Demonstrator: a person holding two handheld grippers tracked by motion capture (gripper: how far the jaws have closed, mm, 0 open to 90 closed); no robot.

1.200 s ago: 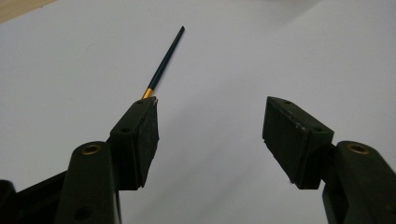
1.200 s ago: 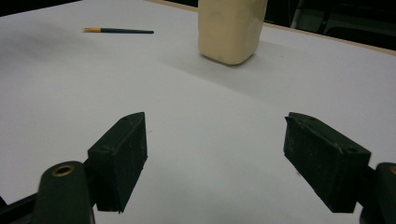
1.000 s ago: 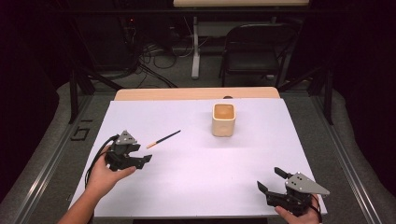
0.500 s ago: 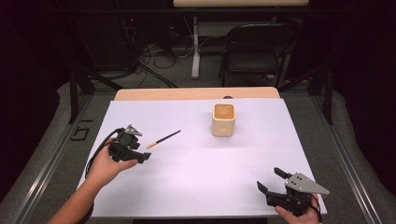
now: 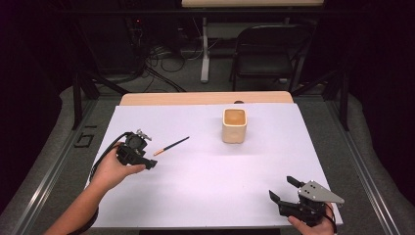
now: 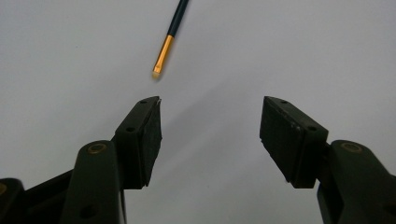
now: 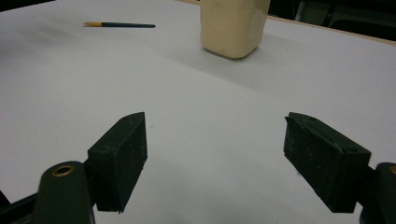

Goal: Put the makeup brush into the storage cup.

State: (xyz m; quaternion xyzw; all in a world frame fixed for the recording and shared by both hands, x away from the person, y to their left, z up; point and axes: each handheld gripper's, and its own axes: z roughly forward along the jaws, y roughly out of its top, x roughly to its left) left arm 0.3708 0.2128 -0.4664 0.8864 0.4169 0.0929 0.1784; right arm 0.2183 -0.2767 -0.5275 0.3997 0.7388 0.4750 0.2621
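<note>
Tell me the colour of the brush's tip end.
Orange-gold, on a dark handle; the brush shows it best in the left gripper view.

Black fingers [image 6: 144, 140] with brass screws; grey three-cornered plate [image 5: 320, 192].

Cream cup [image 5: 234, 126] upright on table [image 5: 205, 196], perhaps empty.

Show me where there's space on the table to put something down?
The wide bare patch between the pencil, the cup and the right gripper is free. It's tightest where the left gripper nears the pencil's tip.
</note>
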